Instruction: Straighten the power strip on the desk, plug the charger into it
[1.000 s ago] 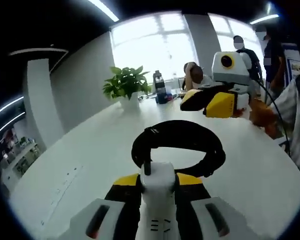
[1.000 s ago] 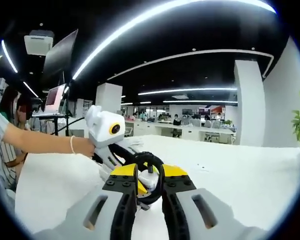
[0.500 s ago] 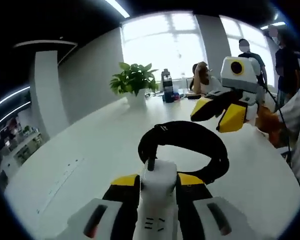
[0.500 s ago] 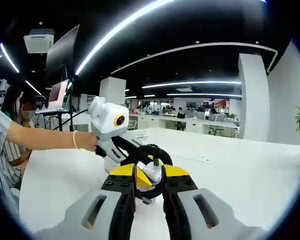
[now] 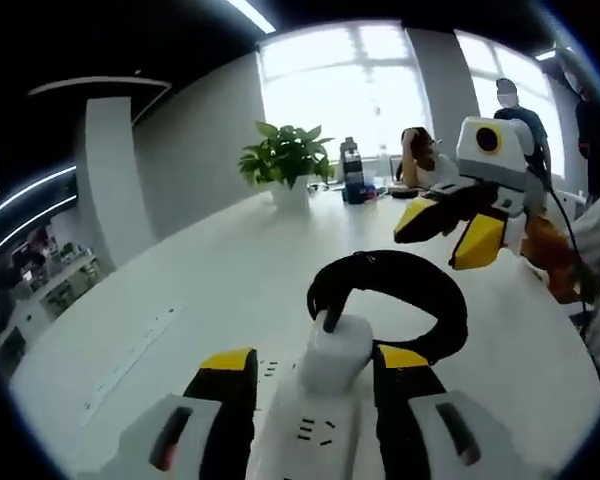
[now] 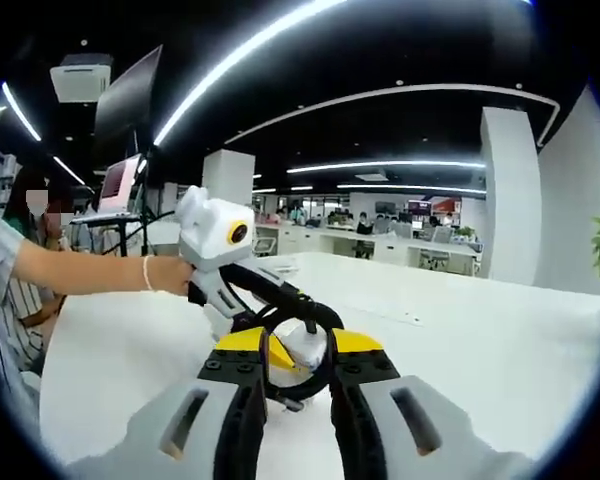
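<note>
The white desk (image 5: pixel 180 290) stretches far toward a potted plant (image 5: pixel 288 160). My power strip (image 5: pixel 315 440) lies near me between the spread jaws of my left gripper (image 5: pixel 310 375), not pinched. A white charger (image 5: pixel 338 350) stands plugged in at its far end, its black cable (image 5: pixel 400 295) looped behind. My right gripper (image 6: pixel 300 350) hangs above the desk, jaws a little apart around nothing. I judge the plug needs checking: I should steady the strip by its sides and press the charger straight down, square to the socket.
</note>
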{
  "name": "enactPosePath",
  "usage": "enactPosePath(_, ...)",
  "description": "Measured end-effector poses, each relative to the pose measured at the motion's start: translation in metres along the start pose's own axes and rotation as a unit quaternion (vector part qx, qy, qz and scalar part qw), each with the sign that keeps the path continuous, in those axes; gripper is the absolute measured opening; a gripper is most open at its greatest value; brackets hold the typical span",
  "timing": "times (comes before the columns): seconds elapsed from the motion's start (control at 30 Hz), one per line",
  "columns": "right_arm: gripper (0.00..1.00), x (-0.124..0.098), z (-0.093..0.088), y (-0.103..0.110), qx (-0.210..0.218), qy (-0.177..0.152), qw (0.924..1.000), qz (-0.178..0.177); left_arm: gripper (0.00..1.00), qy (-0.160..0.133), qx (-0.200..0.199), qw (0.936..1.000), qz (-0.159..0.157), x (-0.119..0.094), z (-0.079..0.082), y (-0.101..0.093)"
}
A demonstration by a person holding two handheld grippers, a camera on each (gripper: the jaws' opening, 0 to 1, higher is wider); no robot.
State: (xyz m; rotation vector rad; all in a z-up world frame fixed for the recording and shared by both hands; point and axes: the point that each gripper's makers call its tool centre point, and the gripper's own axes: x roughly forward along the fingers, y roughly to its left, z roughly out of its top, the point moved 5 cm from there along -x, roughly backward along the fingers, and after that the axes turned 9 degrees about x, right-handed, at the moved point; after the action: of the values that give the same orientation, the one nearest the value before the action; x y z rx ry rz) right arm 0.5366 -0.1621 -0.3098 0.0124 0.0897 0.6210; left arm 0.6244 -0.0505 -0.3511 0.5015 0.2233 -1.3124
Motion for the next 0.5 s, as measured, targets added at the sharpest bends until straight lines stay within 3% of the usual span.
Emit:
enactPosePath(0.3, 0.25, 0.001, -0.005, -0.002, 0.0, 0.02, 0.9997, 0.01, 0.53, 0.015, -0.025, 0.9995, 0.009, -0.021, -0.005, -0.013)
enactPosePath(0.4, 0.25, 0.002, -0.007, -0.004, 0.006, 0.033, 0.9994, 0.011, 0.52, 0.033, -0.04, 0.9981, 0.032, -0.031, -0.008, -0.01)
enactPosePath(0.5, 0.26, 0.002, -0.008, -0.005, 0.003, 0.037, 0.9992, 0.011, 0.52, 0.013, -0.084, 0.9956, 0.04, -0.043, -0.006, -0.013)
